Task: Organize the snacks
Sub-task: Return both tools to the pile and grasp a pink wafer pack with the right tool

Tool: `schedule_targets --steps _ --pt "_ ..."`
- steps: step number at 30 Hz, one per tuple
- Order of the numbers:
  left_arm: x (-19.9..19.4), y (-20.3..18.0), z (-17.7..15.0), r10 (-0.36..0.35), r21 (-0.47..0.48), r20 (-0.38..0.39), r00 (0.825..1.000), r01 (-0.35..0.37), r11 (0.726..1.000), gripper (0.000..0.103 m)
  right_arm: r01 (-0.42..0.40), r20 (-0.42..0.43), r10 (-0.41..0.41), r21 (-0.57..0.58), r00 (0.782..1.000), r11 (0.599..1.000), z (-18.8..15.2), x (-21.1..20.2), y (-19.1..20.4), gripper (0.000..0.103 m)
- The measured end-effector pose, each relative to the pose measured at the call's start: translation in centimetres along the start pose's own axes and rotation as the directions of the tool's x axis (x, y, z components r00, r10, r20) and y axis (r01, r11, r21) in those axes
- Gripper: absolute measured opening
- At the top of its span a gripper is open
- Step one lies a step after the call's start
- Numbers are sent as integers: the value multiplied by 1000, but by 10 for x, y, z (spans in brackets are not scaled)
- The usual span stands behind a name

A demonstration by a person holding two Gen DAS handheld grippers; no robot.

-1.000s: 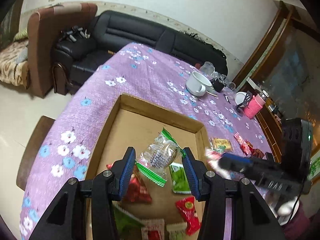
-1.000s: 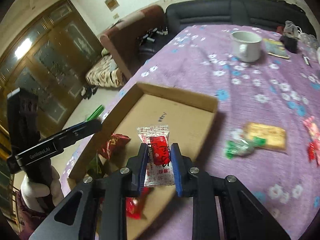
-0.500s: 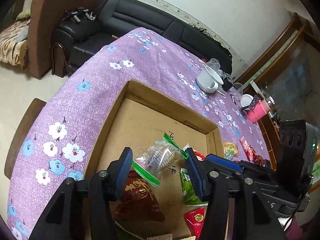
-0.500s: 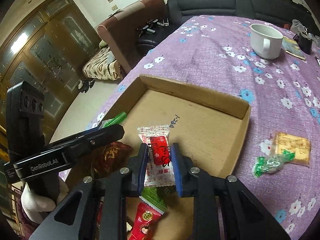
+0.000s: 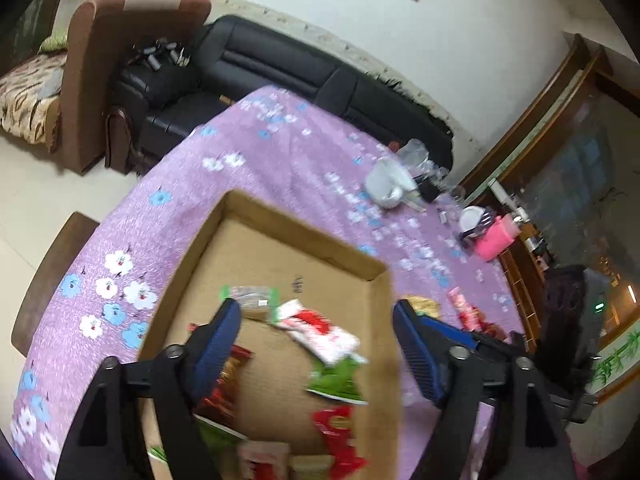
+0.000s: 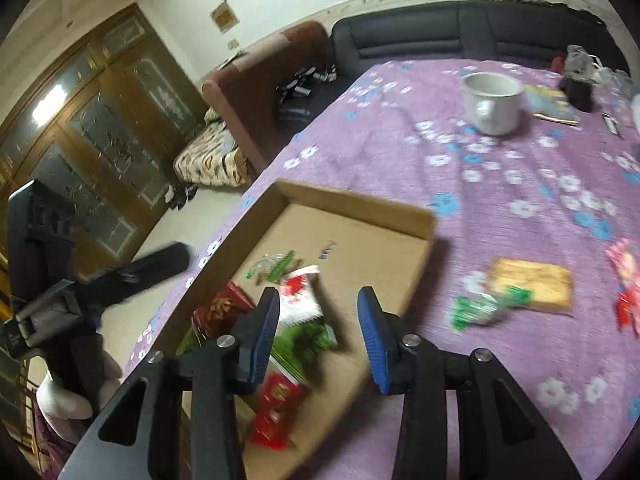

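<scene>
A shallow cardboard box point(image 5: 304, 236) point(image 6: 360, 204) sits on the purple flowered tablecloth and holds several snack packets. My left gripper point(image 5: 316, 308) hangs over it, its jaws opening wide with nothing between them. The clear candy with green ends point(image 5: 250, 296) point(image 6: 272, 266) lies loose on the box floor. My right gripper point(image 6: 319, 296) is also over the box, jaws opening. The white and red packet point(image 6: 298, 296) point(image 5: 320, 332) lies below them, free of the pads. Green point(image 6: 304, 340) and red point(image 6: 276, 408) packets lie nearer.
Outside the box, to its right, lie a biscuit packet point(image 6: 532, 282), a green-ended candy point(image 6: 484, 306) and a red and white sweet point(image 6: 624, 280). A white mug point(image 6: 492, 102) and small clutter stand further back. A black sofa point(image 5: 280, 64) lies beyond the table.
Both grippers have let go. The clear candy left the left jaws and the white and red packet left the right jaws; both now lie in the box. Both pairs of jaws stand wider.
</scene>
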State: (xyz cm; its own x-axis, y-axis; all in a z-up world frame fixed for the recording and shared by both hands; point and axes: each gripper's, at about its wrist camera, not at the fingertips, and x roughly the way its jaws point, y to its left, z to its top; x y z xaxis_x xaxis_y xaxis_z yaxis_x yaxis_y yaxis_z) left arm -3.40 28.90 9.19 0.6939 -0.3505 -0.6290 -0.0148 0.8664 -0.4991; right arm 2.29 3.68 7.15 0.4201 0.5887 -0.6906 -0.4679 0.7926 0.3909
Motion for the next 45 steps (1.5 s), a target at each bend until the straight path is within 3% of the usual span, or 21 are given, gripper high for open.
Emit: schedule_targets --steps 4,7,9,11,13,17,21,25,29,36,39,43,44,45 --pt "-22 -33 -5 -75 13 62 995 74 997 93 38 66 -41 52 997 998 -12 -45 -39 43" --pt "-29 -60 -14 -210 45 80 974 207 977 100 93 111 -104 98 988 991 -23 -78 -75 48" --pt "-21 -74 -24 -312 44 41 949 310 950 102 123 125 -141 139 982 983 -32 -93 -100 48" --pt "3 -89 -39 -356 3 -70 932 357 934 102 150 128 -178 200 976 968 -42 -107 -131 47" --pt "31 -105 -55 -350 -1 -184 919 355 935 102 170 125 -206 252 971 953 -55 -119 -158 47" --pt "63 -129 -82 -313 12 -269 911 329 944 101 198 116 -242 300 963 933 -76 -131 -192 47" --pt "86 -166 -109 -199 144 -303 932 251 957 102 191 120 -243 339 963 921 -84 -135 -215 47" --pt "112 -180 -134 -92 233 -336 937 177 956 101 179 131 -237 349 963 920 -85 -137 -226 47" --pt "128 -181 -147 -15 284 -342 940 118 951 101 176 135 -230 326 964 929 -77 -133 -224 47" --pt "130 -186 -158 63 377 -270 961 45 925 102 222 125 -261 262 957 939 -35 -101 -219 47" --pt "131 -187 -161 73 395 -248 966 32 918 102 280 97 -305 214 947 936 -17 -83 -218 47" --pt "132 -191 -166 95 423 -228 969 11 906 102 398 31 -405 135 914 907 -3 -51 -220 46" --pt "132 -191 -167 99 426 -228 969 8 905 102 411 18 -417 123 909 903 -2 -46 -221 41" --pt "134 -191 -166 98 425 -229 969 8 905 102 427 3 -430 108 903 898 -3 -40 -222 29"
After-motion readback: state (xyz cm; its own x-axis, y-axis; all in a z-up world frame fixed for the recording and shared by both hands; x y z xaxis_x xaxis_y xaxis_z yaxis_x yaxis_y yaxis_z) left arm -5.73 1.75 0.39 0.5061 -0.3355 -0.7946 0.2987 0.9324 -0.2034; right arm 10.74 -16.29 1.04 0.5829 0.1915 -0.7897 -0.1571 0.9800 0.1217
